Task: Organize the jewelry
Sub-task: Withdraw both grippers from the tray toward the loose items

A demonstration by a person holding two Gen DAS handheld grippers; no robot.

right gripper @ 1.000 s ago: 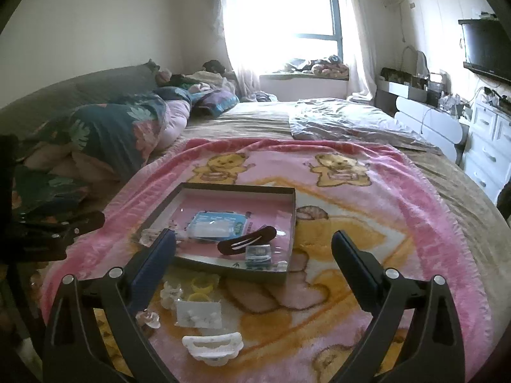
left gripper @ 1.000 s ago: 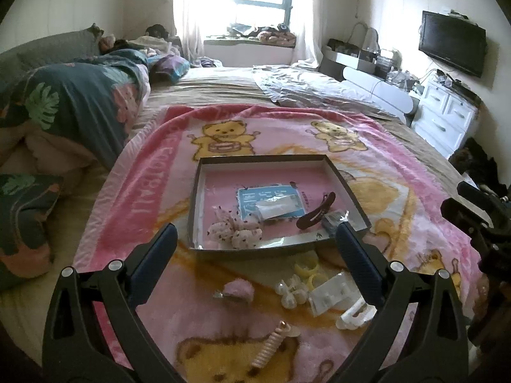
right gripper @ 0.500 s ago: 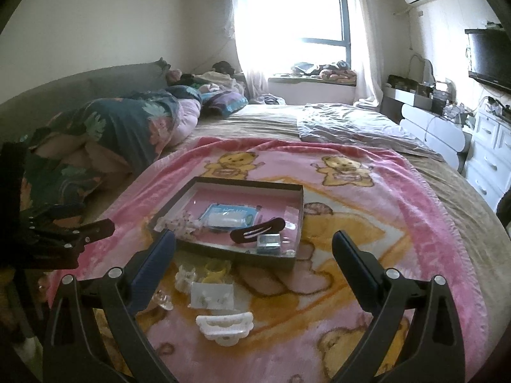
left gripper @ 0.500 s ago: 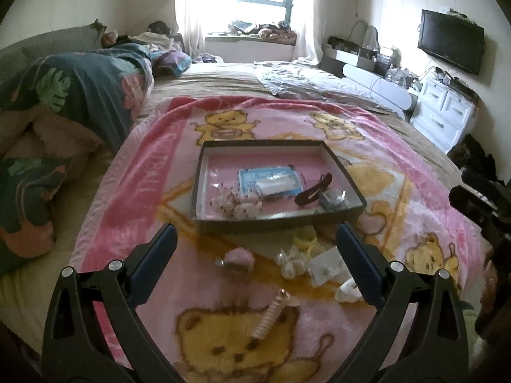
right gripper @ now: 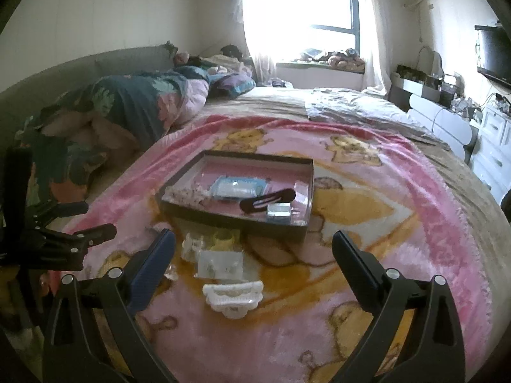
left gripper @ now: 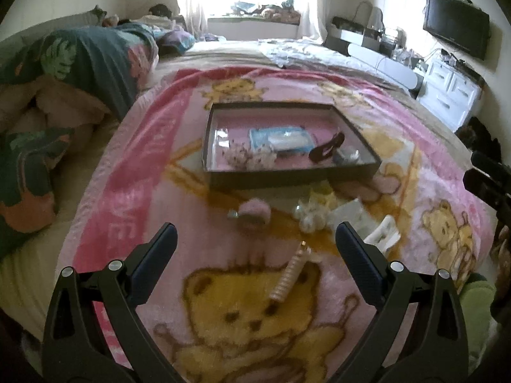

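A shallow dark tray (left gripper: 287, 177) (right gripper: 223, 215) sits on the pink bear blanket and holds a blue packet (left gripper: 281, 138), a dark hair clip (right gripper: 266, 200), a clear little box (right gripper: 279, 213) and some pale fluffy pieces (left gripper: 250, 156). In front of it lie a pink fluffy clip (left gripper: 254, 212), yellow rings (right gripper: 225, 237), a small clear bag (right gripper: 220, 263), a white claw clip (right gripper: 233, 293) and a beige spiral clip (left gripper: 290, 276). My left gripper (left gripper: 255, 239) hangs open above the spiral clip. My right gripper (right gripper: 254, 244) is open over the bag and claw clip.
The blanket (right gripper: 399, 223) covers a wide bed. A bundled floral duvet (left gripper: 80, 63) lies at the left. White drawers (left gripper: 450, 92) and a wall television (left gripper: 456, 28) stand at the right, with a bright window (right gripper: 319, 0) at the far end.
Both grippers have pulled back and risen from the tray, which now sits farther off. The loose pieces in front now lie between the fingers. Both stay open and empty.
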